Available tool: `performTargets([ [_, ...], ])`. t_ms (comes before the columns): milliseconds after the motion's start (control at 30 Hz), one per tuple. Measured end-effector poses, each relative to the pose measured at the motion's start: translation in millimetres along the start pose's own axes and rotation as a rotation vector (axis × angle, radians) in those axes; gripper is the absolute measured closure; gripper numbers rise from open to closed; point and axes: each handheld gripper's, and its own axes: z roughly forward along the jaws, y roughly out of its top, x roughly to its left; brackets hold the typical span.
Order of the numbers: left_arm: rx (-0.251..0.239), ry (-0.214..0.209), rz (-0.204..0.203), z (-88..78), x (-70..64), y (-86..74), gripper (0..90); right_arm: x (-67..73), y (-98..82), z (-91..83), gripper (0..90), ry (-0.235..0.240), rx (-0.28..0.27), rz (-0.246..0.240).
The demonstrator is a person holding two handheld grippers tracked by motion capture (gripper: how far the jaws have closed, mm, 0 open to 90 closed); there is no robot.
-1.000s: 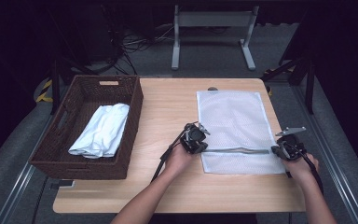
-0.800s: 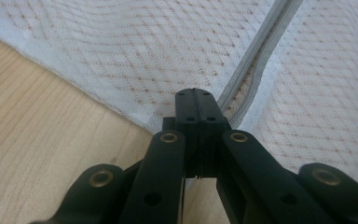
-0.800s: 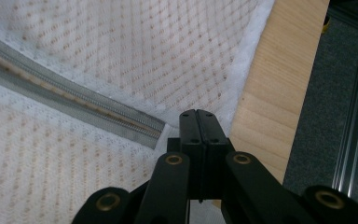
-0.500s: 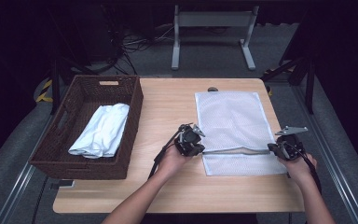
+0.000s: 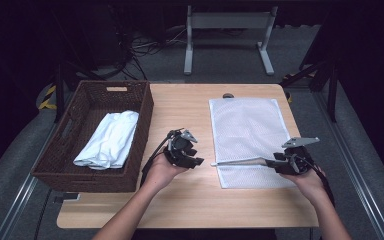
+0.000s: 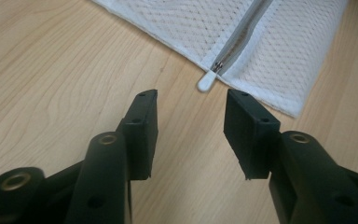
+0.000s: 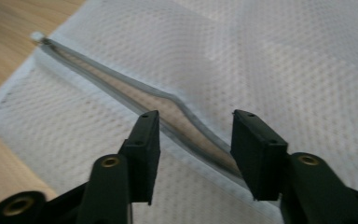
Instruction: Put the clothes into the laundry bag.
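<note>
Your left gripper (image 6: 191,121) hangs released just before the white zipper pull (image 6: 206,83) of the mesh laundry bag (image 5: 247,130) lying flat on the table (image 5: 180,200), while your right gripper (image 7: 193,149), also released, straddles the half-open zipper (image 7: 168,105), probably to steady it.

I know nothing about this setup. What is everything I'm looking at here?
Table: one, light wood, centre.
Wicker basket: one, dark brown, table's left.
Folded cloth: one, white, inside the basket.
Mesh zip bag: one, white, flat on the table's right.
Zipper pull: one, white, at the bag's left edge.
Metal frame: one, grey, on the floor beyond.
Left hand-held gripper: one, black, open, off the bag.
Right hand-held gripper: one, black, open, over the zipper.
</note>
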Motion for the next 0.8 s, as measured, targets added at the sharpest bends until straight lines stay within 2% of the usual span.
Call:
performTargets([
  [33,0.001,0.001,-0.002,-2.6,-0.5,-1.0,51.5,7.0,1.7,1.2,43.4,0.019,-0.004,-0.011],
  [67,0.0,-0.001,0.0,-5.8,-1.2,-2.2,51.5,7.0,1.7,1.2,43.4,0.019,-0.004,-0.011],
  [100,-0.001,0.005,0.002,-13.3,-3.8,-3.7,49.1,15.9,2.7,3.2,38.6,0.041,-0.015,-0.035],
  [133,-0.001,0.005,0.002,-13.3,-3.8,-3.7,48.5,15.9,2.7,3.2,38.6,0.041,-0.015,-0.035],
  [200,-0.011,0.018,0.004,-24.0,-5.2,-3.0,48.0,25.9,2.8,4.6,34.6,0.061,-0.017,-0.053],
  [333,-0.022,0.026,-0.019,-41.9,-2.1,0.0,44.7,38.1,1.6,5.3,30.7,0.081,-0.032,-0.054],
  [367,-0.035,0.024,-0.034,-50.7,0.4,0.1,43.5,42.9,0.0,5.9,28.3,0.088,-0.037,-0.053],
  [533,-0.05,0.03,-0.046,-65.9,4.8,0.8,39.6,52.7,-6.0,9.6,23.7,0.084,-0.023,-0.076],
  [633,-0.067,0.042,-0.065,-82.9,8.6,1.8,37.1,53.4,-7.5,12.2,22.7,0.081,-0.017,-0.084],
  [667,-0.067,0.042,-0.065,-82.9,8.6,1.8,36.1,53.4,-7.5,12.2,22.7,0.081,-0.017,-0.084],
  [800,-0.089,0.051,-0.08,-102.6,14.1,1.9,32.6,54.0,-7.5,16.2,22.8,0.085,-0.016,-0.122],
])
